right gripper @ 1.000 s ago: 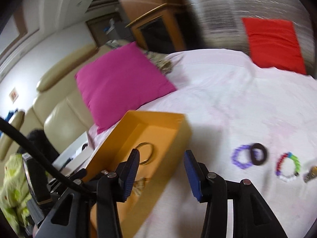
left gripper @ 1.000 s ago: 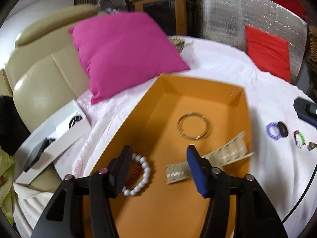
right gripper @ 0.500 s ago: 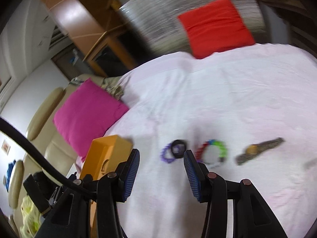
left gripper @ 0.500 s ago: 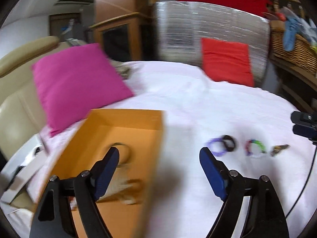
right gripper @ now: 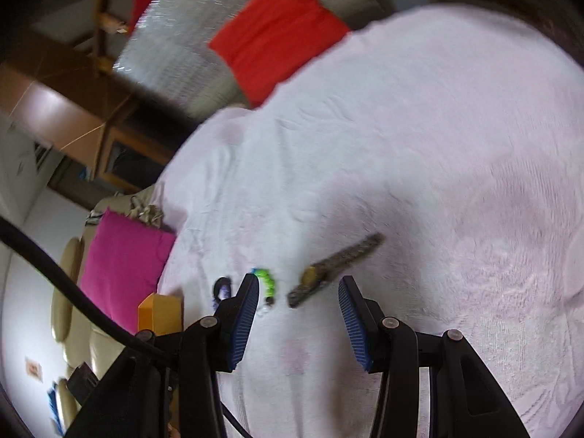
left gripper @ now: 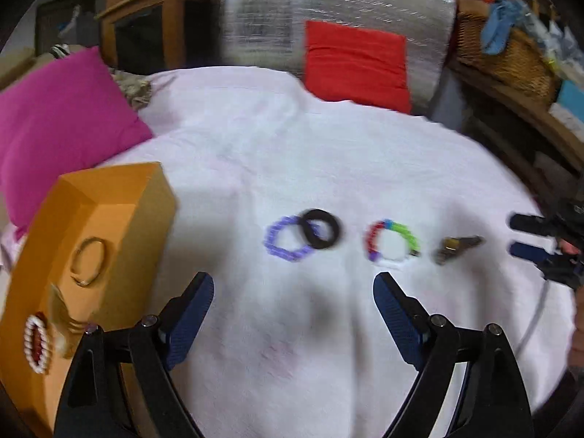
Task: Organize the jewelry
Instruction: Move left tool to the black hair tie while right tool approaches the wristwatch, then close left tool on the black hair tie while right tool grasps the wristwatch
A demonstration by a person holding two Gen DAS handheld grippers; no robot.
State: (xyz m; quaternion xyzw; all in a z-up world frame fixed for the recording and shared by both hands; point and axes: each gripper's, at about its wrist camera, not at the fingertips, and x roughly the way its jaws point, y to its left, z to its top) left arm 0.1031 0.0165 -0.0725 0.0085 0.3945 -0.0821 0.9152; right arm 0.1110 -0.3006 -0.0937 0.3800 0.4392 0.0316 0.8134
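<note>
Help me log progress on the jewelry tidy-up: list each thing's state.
Orange box: open, holding three pieces.
Purple bracelet: on cloth, under black ring.
Multicolour bracelet: on cloth.
Watch: lying flat.
Left claw: opening, empty.
Right claw: open, empty.

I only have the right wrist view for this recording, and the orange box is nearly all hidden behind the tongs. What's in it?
Observer: The left wrist view looks into the orange box. It holds a metal bangle, a pearl bracelet and a pale strap.
Reviewer: The dark blur by the purple piece, what is that?
Observer: A black band, lying across the edge of the purple bracelet on the white cover.
Reviewer: And the left tongs?
Observer: The left tongs are opening with nothing between them, and they hover short of the purple bracelet.
</note>
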